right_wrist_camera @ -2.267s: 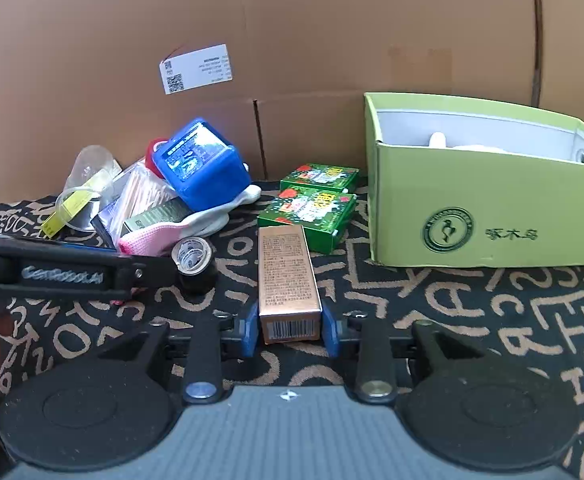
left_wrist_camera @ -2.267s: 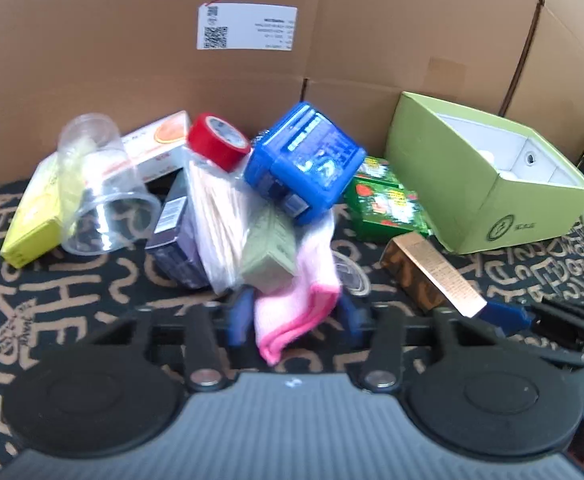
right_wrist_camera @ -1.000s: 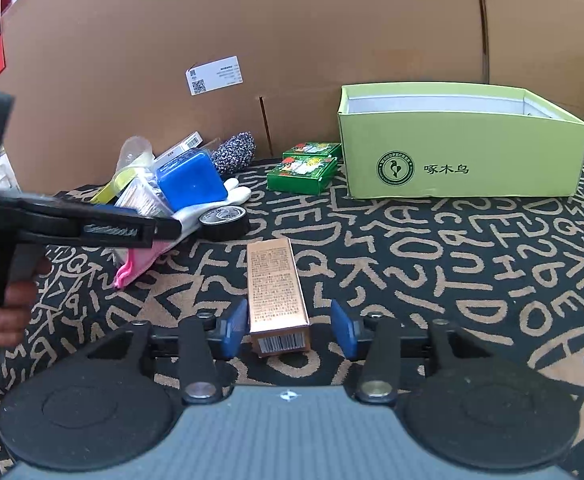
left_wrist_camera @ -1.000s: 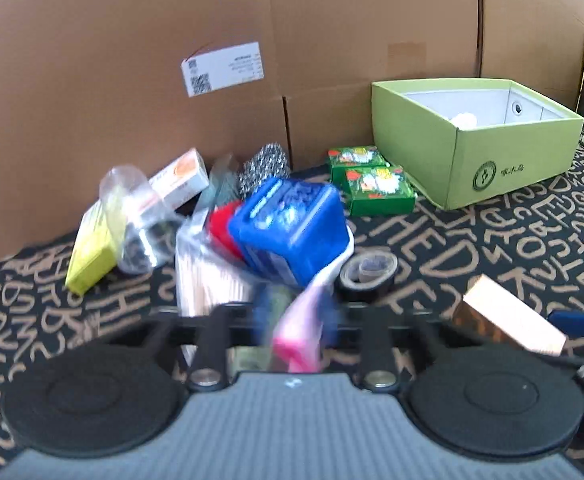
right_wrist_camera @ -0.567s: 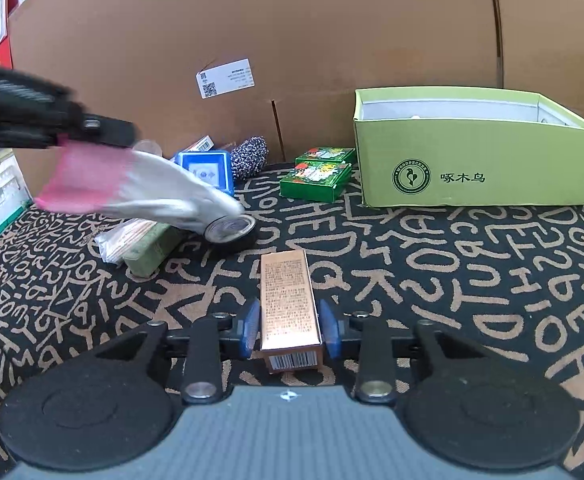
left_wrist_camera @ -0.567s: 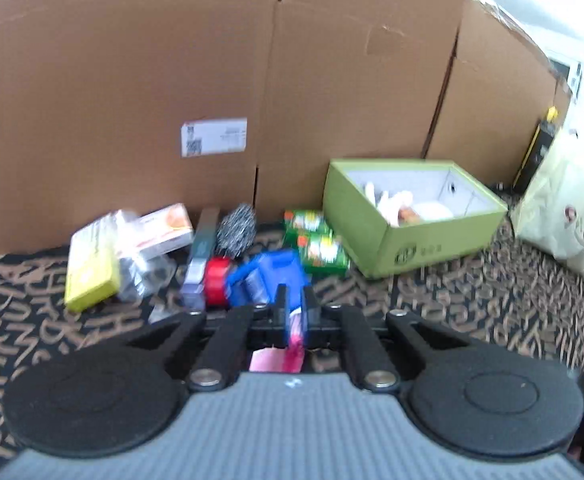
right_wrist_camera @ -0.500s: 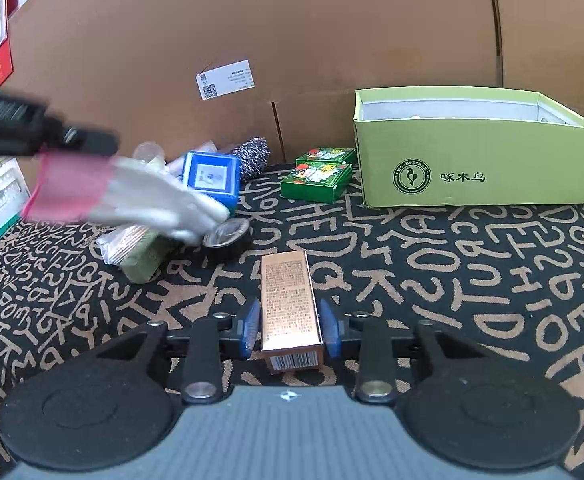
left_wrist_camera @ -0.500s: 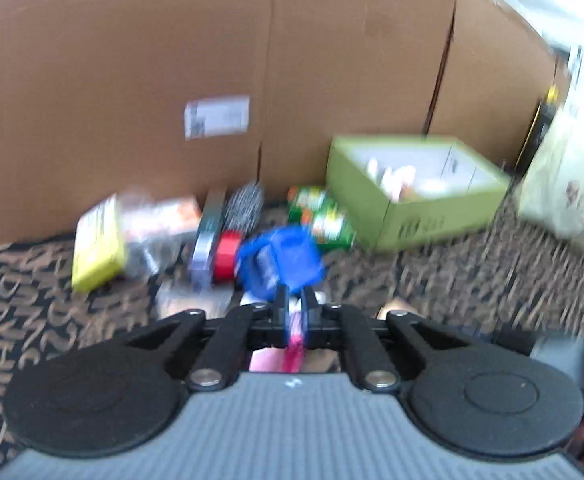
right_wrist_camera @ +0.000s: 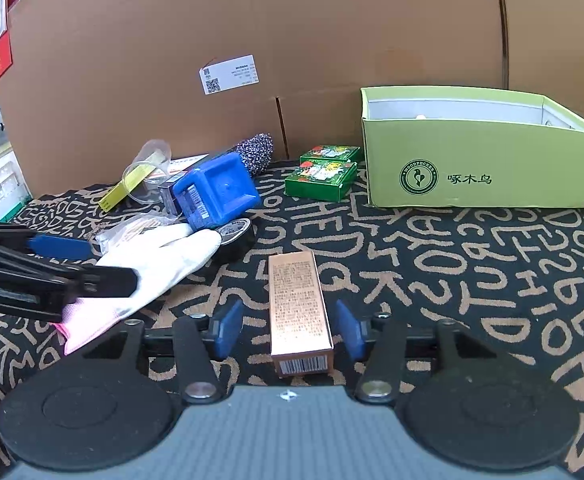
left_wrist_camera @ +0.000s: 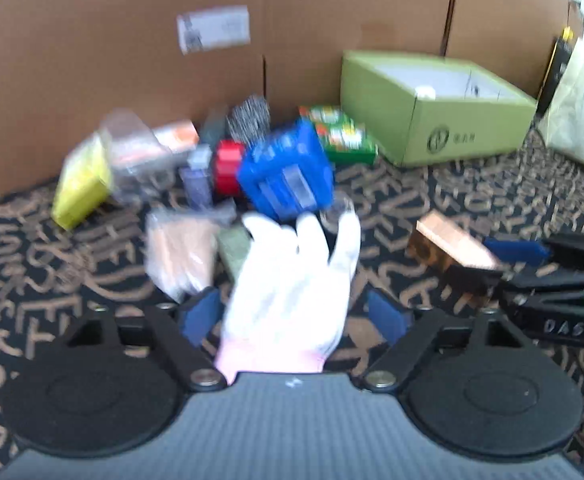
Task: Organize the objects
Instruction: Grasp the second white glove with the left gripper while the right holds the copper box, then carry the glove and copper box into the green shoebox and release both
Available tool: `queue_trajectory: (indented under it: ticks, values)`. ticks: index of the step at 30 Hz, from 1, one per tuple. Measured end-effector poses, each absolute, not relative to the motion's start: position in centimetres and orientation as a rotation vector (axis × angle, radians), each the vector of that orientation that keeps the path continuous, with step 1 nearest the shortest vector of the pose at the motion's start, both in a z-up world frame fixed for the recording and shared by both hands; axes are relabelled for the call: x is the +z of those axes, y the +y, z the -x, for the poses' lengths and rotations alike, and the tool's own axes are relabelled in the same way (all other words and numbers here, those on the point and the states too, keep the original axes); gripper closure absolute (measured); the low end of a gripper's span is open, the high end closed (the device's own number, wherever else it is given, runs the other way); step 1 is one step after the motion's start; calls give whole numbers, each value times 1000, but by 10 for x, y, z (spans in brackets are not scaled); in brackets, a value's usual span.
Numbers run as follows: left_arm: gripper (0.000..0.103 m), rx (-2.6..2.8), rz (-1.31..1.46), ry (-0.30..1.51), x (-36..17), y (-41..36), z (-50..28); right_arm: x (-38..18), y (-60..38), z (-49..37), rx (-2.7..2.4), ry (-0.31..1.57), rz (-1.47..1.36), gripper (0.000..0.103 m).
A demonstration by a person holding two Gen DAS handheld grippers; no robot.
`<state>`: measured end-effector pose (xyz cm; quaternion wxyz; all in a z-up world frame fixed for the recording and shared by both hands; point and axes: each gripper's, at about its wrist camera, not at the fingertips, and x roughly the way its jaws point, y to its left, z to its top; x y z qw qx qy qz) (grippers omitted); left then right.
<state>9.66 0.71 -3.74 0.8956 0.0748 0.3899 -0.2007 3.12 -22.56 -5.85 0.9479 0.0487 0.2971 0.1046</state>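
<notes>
The left gripper (left_wrist_camera: 293, 314) stands wide open, its blue pads well apart, with the white glove (left_wrist_camera: 292, 292) lying between them; the glove touches neither pad in the blurred left view. In the right view the glove (right_wrist_camera: 160, 264) lies on the patterned cloth (right_wrist_camera: 471, 280), pink cuff toward the camera, fingers reaching to the tape roll (right_wrist_camera: 236, 236) and the blue box (right_wrist_camera: 216, 194). The right gripper (right_wrist_camera: 288, 330) is also open, its pads either side of the copper carton (right_wrist_camera: 297, 308) with a gap on both sides; the carton rests flat on the cloth. Behind the blue box sit a clear cup (right_wrist_camera: 148, 168), a yellow pack (right_wrist_camera: 122, 190) and a scourer (right_wrist_camera: 258, 152). Two green packets (right_wrist_camera: 321, 174) lie just beside the green box (right_wrist_camera: 479, 164), which stands open against the cardboard wall (right_wrist_camera: 331, 40)
</notes>
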Motion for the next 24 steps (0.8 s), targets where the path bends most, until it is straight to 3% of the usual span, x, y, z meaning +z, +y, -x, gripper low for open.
queue_trajectory:
  ticks: [3,6,7,8,10,12,19,22,23,24]
  values:
    - [88,-427,-185,822,-46,8,-88,-59,-222,-35,206,616,-72,47]
    - [88,-511,-172,846,-40,16,-69,-62,-220,-40,202,628,-49,51]
    - [88,-534,-191,847,-38,17,-61,-63,-220,-42,201,640,-44,66]
    - [87,-549,-223,842,-38,17,-52,-63,-220,-43,204,651,-42,68]
    - [80,-549,-260,824,-37,14,-43,-63,-222,-41,216,653,-46,68]
    - [64,-551,-263,800,-36,9,-42,-64,-223,-40,218,654,-51,68]
    - [49,-546,-277,796,-40,-7,-59,-61,-224,-36,221,653,-36,67]
    - [48,-550,-286,791,-43,-12,-61,-62,-224,-38,224,654,-51,67]
    - [51,-547,-297,791,-45,-15,-61,-62,-223,-39,222,655,-54,67]
    - [61,-551,-307,795,-47,-16,-62,-63,-222,-40,221,655,-54,67]
